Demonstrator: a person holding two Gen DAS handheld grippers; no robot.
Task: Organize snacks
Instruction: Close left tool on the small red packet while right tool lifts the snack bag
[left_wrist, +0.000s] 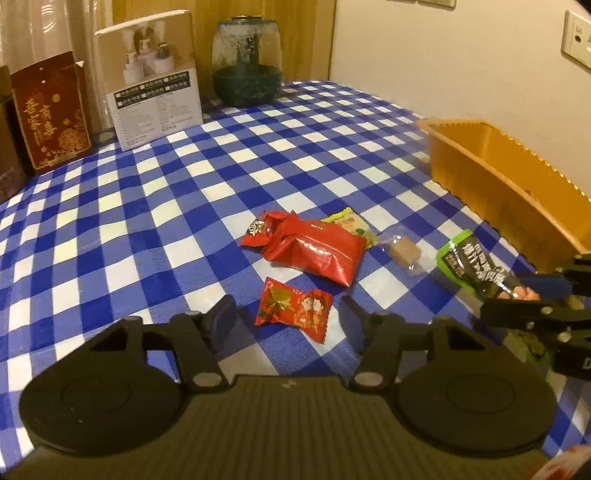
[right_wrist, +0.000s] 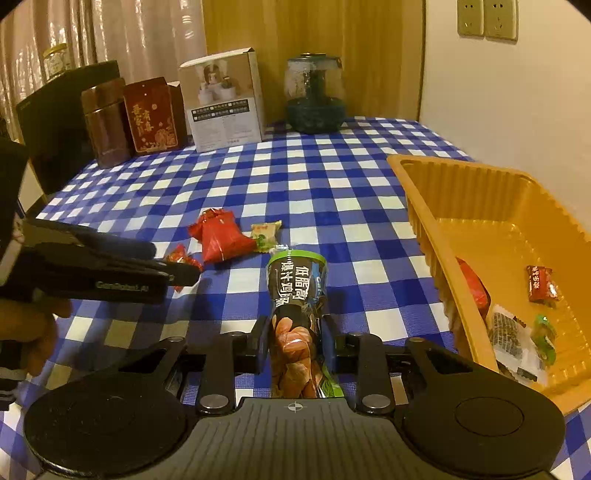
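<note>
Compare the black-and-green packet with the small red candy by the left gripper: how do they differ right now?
The black-and-green packet is long and dark with a green edge; the red candy is short and red, with a cartoon figure printed on it. The packet is clamped in the right gripper; the candy lies loose on the tablecloth, between the left gripper's open jaws. Both are sealed snacks outside the tray.

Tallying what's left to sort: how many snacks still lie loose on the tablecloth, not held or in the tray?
4: small red candy nearest the left gripper, large red packet, yellow-green candy behind it, clear-wrapped brown sweet. More may hide underneath.
</note>
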